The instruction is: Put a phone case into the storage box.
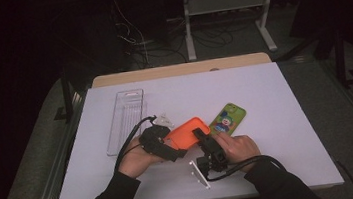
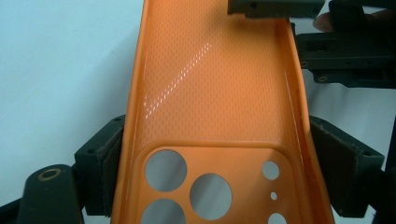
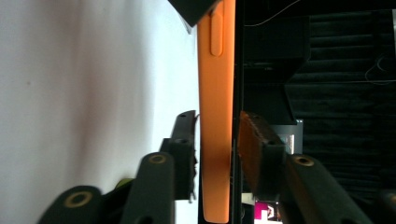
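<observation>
Orange case point(image 2: 210, 93) btwn both grippers' fingers point(image 2: 100, 161)

White table sheet point(image 1: 264, 94) covering the work surface. Clear plastic tray point(image 1: 125, 120), long and narrow, lying at ten o'clock on the sheet. Green phone case with a cartoon figure point(image 1: 227, 119), lying flat at about three o'clock of centre, tilted. White-legged stand point(image 1: 226, 3) on the floor at twelve o'clock, beyond the table.

two phone cases: one orange point(image 1: 186, 131), one green point(image 1: 227, 119); one clear tray point(image 1: 125, 119); two hand-held grippers point(image 1: 177, 155) point(image 1: 199, 136).
</observation>
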Available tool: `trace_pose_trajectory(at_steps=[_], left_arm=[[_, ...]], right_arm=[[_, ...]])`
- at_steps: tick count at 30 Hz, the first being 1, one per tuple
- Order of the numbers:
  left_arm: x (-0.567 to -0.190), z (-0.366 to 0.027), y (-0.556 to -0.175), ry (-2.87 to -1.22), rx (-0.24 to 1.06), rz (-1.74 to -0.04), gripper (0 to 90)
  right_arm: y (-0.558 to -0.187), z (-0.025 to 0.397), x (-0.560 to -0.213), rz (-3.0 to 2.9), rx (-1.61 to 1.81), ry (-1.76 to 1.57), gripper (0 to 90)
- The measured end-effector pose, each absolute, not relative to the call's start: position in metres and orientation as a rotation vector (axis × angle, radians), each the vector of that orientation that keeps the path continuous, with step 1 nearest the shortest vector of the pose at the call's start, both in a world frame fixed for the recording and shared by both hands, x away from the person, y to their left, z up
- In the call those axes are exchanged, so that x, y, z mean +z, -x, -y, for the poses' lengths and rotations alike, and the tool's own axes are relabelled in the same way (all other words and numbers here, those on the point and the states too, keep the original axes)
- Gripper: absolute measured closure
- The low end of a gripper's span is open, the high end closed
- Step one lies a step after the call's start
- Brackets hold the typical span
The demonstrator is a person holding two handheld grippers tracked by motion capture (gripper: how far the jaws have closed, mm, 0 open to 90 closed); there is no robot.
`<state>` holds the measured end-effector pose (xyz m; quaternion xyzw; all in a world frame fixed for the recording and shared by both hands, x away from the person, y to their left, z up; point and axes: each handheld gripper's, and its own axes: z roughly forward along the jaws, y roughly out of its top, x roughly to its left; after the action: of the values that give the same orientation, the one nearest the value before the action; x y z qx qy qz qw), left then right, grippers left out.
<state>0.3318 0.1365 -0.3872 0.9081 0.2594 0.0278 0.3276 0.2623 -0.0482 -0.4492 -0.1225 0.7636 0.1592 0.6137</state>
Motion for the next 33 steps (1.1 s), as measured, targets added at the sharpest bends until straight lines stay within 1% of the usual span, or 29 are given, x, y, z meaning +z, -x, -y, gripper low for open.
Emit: trace_pose_trajectory(at_steps=[1, 2, 3, 4, 6, 15, 16, 17, 20, 22, 24, 27, 29, 31, 32, 33], left_arm=[[-0.387, -0.137, -0.332, -2.385, 0.073, -0.676, 15.7], [-0.388, -0.135, -0.331, -2.356, 0.075, -0.701, 15.6], [-0.388, -0.135, -0.331, -2.356, 0.075, -0.701, 15.6], [-0.388, -0.136, -0.332, -2.365, 0.074, -0.690, 15.7], [-0.387, -0.137, -0.332, -2.377, 0.077, -0.680, 15.6], [-0.387, -0.137, -0.333, -2.374, 0.065, -0.681, 14.6], [-0.387, -0.138, -0.333, -2.362, 0.078, -0.689, 12.4], [-0.387, -0.138, -0.332, -2.359, 0.089, -0.693, 12.4], [-0.385, -0.139, -0.332, -2.347, 0.085, -0.683, 7.5], [-0.384, -0.139, -0.331, -2.313, 0.070, -0.692, 7.0], [-0.382, -0.142, -0.332, -2.321, 0.065, -0.664, 6.6], [-0.380, -0.143, -0.331, -2.287, 0.058, -0.676, 2.2], [-0.378, -0.146, -0.332, -2.301, 0.062, -0.653, 1.9], [-0.379, -0.146, -0.331, -2.274, 0.068, -0.677, 1.8], [-0.378, -0.149, -0.333, -2.325, 0.085, -0.637, 1.3], [-0.378, -0.149, -0.333, -2.325, 0.085, -0.637, 1.3]], right_arm=[[-0.262, 0.048, -0.449, -1.760, 0.367, 0.282, 67.8], [-0.262, 0.048, -0.449, -1.761, 0.368, 0.294, 72.4], [-0.262, 0.048, -0.449, -1.761, 0.368, 0.294, 72.4], [-0.262, 0.048, -0.449, -1.767, 0.369, 0.294, 75.5], [-0.261, 0.048, -0.449, -1.775, 0.361, 0.297, 76.9], [-0.261, 0.047, -0.449, -1.785, 0.352, 0.299, 78.1], [-0.261, 0.048, -0.448, -1.779, 0.354, 0.295, 78.1], [-0.261, 0.048, -0.448, -1.779, 0.354, 0.295, 78.1], [-0.262, 0.049, -0.447, -1.782, 0.353, 0.285, 78.1], [-0.263, 0.051, -0.446, -1.779, 0.346, 0.280, 78.1], [-0.263, 0.052, -0.446, -1.781, 0.353, 0.267, 78.0], [-0.266, 0.057, -0.443, -1.778, 0.341, 0.249, 78.0], [-0.268, 0.060, -0.440, -1.779, 0.343, 0.233, 78.0], [-0.269, 0.062, -0.440, -1.770, 0.343, 0.225, 78.0], [-0.271, 0.065, -0.438, -1.766, 0.355, 0.200, 78.0], [-0.272, 0.067, -0.437, -1.780, 0.341, 0.207, 78.0]])
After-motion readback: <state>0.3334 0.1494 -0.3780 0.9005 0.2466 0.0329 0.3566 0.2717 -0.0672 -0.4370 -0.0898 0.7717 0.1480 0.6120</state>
